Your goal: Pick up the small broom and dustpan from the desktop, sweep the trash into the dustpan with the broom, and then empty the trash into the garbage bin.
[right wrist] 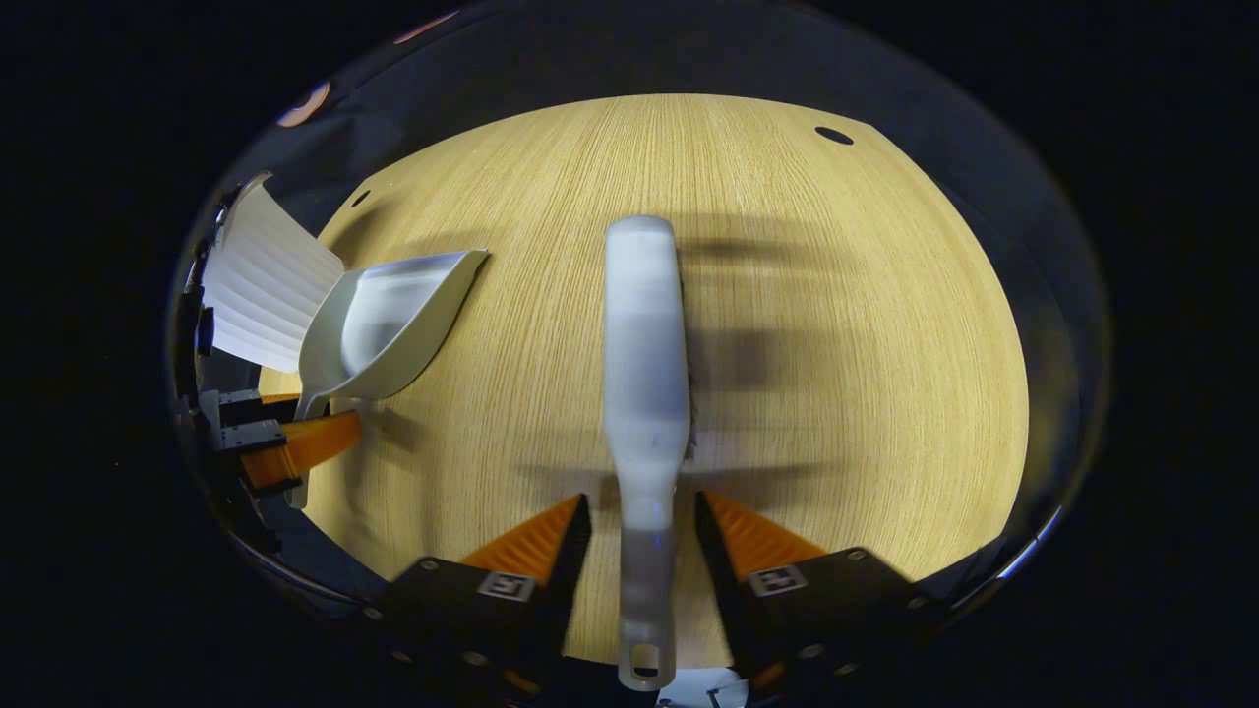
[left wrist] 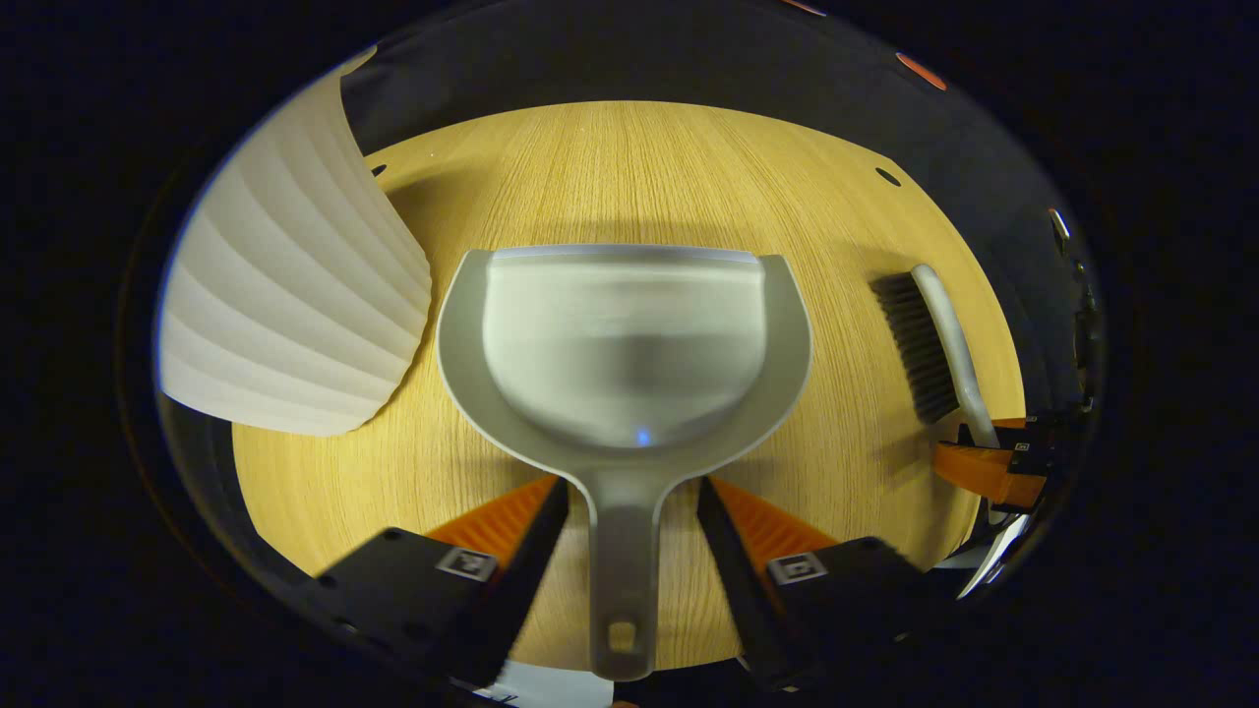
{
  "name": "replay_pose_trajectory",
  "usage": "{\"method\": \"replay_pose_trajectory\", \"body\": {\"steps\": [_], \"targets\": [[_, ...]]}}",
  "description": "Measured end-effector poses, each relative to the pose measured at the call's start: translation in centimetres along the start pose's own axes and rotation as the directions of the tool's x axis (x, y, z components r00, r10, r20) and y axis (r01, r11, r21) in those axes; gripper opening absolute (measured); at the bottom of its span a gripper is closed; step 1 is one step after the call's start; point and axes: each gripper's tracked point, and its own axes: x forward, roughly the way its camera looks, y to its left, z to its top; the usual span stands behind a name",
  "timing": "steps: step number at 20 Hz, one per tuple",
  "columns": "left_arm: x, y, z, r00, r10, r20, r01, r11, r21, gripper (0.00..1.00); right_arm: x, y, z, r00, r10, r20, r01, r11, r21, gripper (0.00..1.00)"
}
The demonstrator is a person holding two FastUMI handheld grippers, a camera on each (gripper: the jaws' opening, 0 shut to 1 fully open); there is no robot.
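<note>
To sweep with one tool and catch with the other, carries one in each gripper. Holds the dustpan [left wrist: 625, 334] by its long handle in the left gripper [left wrist: 632, 487], mouth pointing far, bowl facing up to receive. Runs the handle straight back between the fingers [left wrist: 511, 506], presumably so that the pan follows the wrist without swinging. Closed to about the handle's width and pinching it from both sides, with only a sliver of gap at the very tips, so probably biting farther back along the pads.

From the right gripper view, rides tilted just above the wooden desktop [left wrist: 629, 167], shadow beneath, at the left edge of the scene, just beside the white ribbed garbage bin [left wrist: 295, 295]. Likely kept near the bin for a short trip when emptying.

Grips the small broom [right wrist: 644, 334] the same way in the right gripper [right wrist: 641, 501]: handle lying lengthwise between the jaws, head pointing far, bristles turned to one side. Narrowed to the handle's width and clamped on it. Casts a shadow offset to the right, so judged lifted off the wood. Well apart from the dustpan, with bare desktop between.
</note>
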Motion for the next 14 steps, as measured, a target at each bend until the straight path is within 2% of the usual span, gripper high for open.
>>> {"method": "replay_pose_trajectory", "body": {"steps": [1,3,7,9,13,14], "targets": [[-0.3,0.5,-0.1,1.0,0.002,0.006,-0.002,1.0,0.005,0.98,-0.1,0.0,0.3,1.0,0.003,0.01,-0.003,1.0,0.012,0.7],[-1.1,-0.1,0.3,1.0,0.012,0.023,-0.012,1.0,0.013,0.98,-0.5,0.2,0.8,0.999,0.024,0.033,-0.025,0.999,0.035,0.97],[-3.6,0.3,1.3,0.991,0.02,0.131,-0.021,1.0,0.007,0.98,-2.4,-0.4,2.4,0.991,0.034,0.127,-0.044,0.996,0.076,0.97],[-6.2,0.2,2.8,0.975,0.016,0.219,-0.012,1.0,-0.02,0.98,-4.7,-0.7,3.5,0.978,0.04,0.203,-0.062,0.993,0.102,0.97],[-12.7,-0.4,7.0,0.91,0.014,0.415,0.005,0.999,-0.045,0.97,-10.0,-1.0,6.6,0.936,0.031,0.351,-0.073,0.992,0.105,0.97],[-14.0,-0.8,6.6,0.891,0.013,0.455,0.007,0.999,-0.043,0.98,-11.2,-0.7,7.2,0.92,0.033,0.389,-0.078,0.992,0.101,0.97]]}}
